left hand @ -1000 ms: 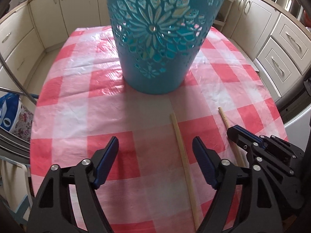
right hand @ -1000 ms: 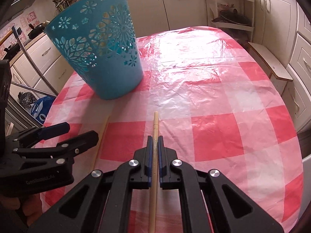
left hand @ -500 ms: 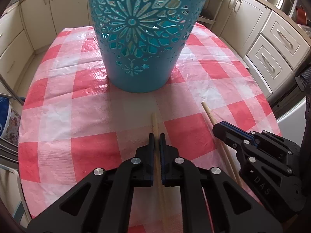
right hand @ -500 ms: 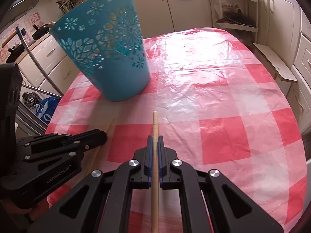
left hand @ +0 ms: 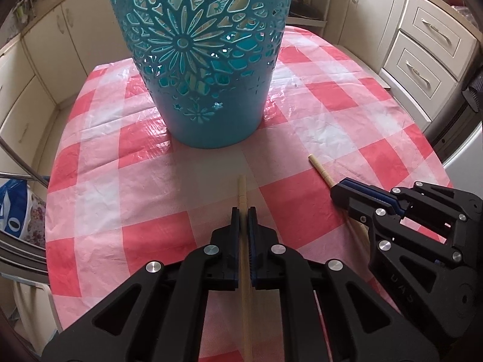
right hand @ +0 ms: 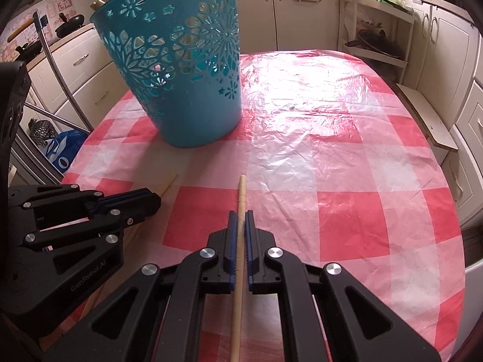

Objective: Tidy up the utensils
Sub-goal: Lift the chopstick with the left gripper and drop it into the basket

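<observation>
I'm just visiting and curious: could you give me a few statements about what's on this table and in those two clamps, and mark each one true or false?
1. Each gripper is clamped on its own wooden chopstick: left gripper on the left chopstick, right gripper on the right chopstick. True.
2. The teal basket lies on its side. False; it stands upright on the checked tablecloth.
3. The basket's wall has flower-shaped cutouts. True.
4. A chopstick is already leaning inside the basket. False; both are short of it, in the grippers.
5. The tablecloth is blue and white. False; it is red and white.
</observation>
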Available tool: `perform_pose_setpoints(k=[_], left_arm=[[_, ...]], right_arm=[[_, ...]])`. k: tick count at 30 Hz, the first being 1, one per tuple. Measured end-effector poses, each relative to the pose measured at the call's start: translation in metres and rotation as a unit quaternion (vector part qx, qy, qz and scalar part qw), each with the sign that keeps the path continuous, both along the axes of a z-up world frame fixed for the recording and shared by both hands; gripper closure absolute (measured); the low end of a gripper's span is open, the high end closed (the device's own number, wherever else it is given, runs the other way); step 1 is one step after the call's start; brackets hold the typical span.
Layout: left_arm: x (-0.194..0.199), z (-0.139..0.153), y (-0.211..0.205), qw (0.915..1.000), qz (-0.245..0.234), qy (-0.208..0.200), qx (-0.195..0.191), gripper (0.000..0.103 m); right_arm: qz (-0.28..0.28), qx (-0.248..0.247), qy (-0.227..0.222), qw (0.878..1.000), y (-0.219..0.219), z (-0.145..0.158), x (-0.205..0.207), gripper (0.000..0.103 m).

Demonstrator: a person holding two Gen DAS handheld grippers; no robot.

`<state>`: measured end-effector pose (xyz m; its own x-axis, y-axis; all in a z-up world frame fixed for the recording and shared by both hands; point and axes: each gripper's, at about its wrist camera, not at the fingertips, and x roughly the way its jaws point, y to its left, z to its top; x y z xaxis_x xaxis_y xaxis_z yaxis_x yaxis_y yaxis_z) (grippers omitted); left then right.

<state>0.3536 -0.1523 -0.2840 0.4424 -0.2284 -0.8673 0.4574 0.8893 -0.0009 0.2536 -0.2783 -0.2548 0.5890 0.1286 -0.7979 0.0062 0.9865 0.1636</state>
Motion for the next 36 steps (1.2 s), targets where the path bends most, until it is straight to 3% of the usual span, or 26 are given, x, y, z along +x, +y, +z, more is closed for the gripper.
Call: perform_pose_setpoints(k=[17, 22, 26, 30, 32, 36], left_arm=[[-0.008, 0.012, -0.002, 0.9998, -0.014, -0.014, -0.009, 0.098], [-0.014, 0.026, -0.002, 0.9989, -0.031, -0.018, -0.032, 0.098], [-0.021, 0.064, 0.012, 0.9905, -0.065, -0.015, -0.121, 0.098], [-0.014, 0.129, 0.04, 0.9697, -0.07, -0.044, -0.23, 0.098], [-0.002, 0.161, 0.05, 0.9623, -0.058, -0.076, -0.254, 0.098], [0.026, 0.212, 0.052, 0.9526, -0.038, -0.151, -0.261, 0.098]], right_arm=[[-0.003, 0.026, -0.002, 1.0, 0.001, 0.001, 0.0, 0.097], [-0.009, 0.04, 0.0, 0.999, -0.003, 0.001, 0.0, 0.097], [-0.021, 0.06, 0.001, 0.998, -0.012, 0.002, 0.0, 0.097], [-0.028, 0.078, 0.006, 0.997, -0.016, 0.001, 0.001, 0.097], [-0.027, 0.083, 0.009, 0.996, -0.016, 0.0, 0.002, 0.097], [-0.026, 0.089, 0.011, 0.996, -0.016, -0.001, 0.002, 0.097]])
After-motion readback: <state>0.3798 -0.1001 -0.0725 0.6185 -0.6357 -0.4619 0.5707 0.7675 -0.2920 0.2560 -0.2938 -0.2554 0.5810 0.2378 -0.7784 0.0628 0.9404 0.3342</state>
